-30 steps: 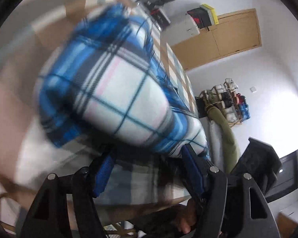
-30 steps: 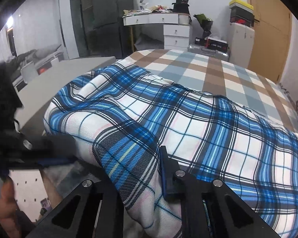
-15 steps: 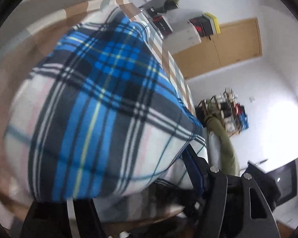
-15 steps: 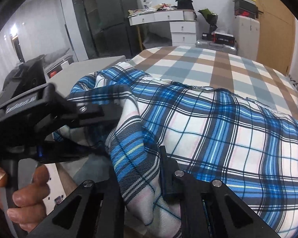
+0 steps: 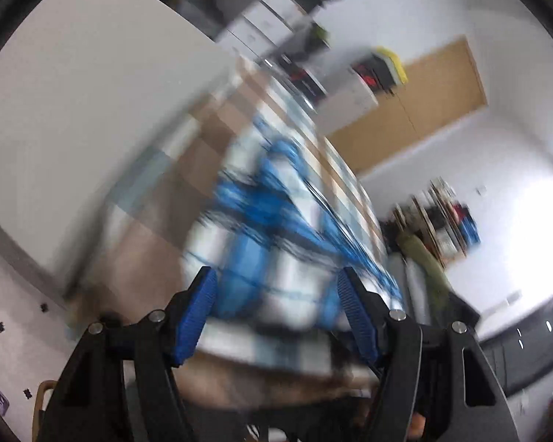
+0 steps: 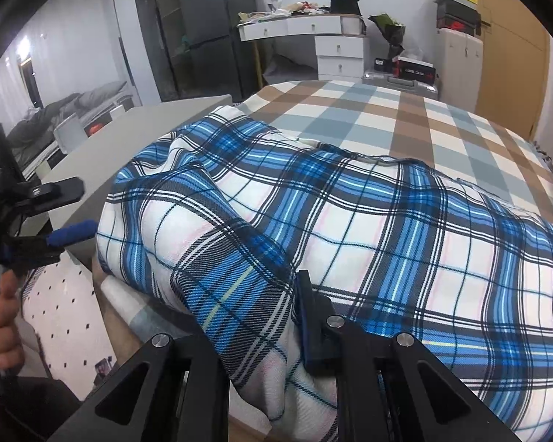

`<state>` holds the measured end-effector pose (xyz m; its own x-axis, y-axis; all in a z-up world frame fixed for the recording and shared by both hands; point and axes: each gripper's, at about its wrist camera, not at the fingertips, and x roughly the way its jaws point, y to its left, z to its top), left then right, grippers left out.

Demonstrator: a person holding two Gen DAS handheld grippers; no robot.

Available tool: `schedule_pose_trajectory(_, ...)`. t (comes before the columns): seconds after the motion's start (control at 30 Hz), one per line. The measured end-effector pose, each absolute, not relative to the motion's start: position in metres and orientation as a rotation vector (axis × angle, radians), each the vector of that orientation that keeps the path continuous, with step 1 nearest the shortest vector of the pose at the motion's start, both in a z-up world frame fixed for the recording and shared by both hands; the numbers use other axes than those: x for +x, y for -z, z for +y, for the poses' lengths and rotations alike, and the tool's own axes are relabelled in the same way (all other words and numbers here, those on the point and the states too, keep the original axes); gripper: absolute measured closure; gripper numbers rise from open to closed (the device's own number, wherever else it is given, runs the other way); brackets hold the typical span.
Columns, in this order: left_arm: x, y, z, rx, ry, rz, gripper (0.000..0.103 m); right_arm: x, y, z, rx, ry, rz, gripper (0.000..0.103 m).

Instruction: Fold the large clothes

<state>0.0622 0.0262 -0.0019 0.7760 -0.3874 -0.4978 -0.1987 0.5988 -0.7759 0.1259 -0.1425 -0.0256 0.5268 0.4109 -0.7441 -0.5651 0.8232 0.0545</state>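
Blue-and-white plaid garment [image 6: 350,228] — soft woven cloth with thin black and pink lines — lies bunched in rounded folds on a bed [image 6: 405,110], whose cover is a flat check of brown, grey-blue and cream. Right tongs [image 6: 261,309] are clenched on a gathered edge of the garment near the bed's near side: the cloth passes between the black arms, pressed against a blue ribbed pad. Left tongs [image 5: 276,309] are released, their two blue ribbed pads spread wide with nothing between them; in the right wrist view they [image 6: 70,221] stand just beside the garment's left end, apart from it, gripped by a hand [image 6: 0,328]. The left wrist view is motion-blurred — the garment [image 5: 276,228] shows beyond the pads as a blue-white smear. A white drawer unit [image 6: 337,55] stands behind the bed.
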Motion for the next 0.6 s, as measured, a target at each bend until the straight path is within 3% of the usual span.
schedule_pose_trajectory(0.23, 0.095, 0.030, -0.005, -1.098, 0.421, 0.845, 0.040, 0.125, 0.027, -0.142, -0.211, -0.580, 0.829, 0.088)
schedule_pose_trajectory(0.33, 0.107, 0.045, -0.011, -1.244, 0.499, 0.817, 0.040, 0.124, 0.027, -0.142, -0.216, -0.577, 0.826, 0.088)
schedule_pose_trajectory(0.6, 0.143, 0.033, -0.005, -1.175, 0.442, 0.743, 0.039, 0.125, 0.028, -0.142, -0.214, -0.580, 0.831, 0.088)
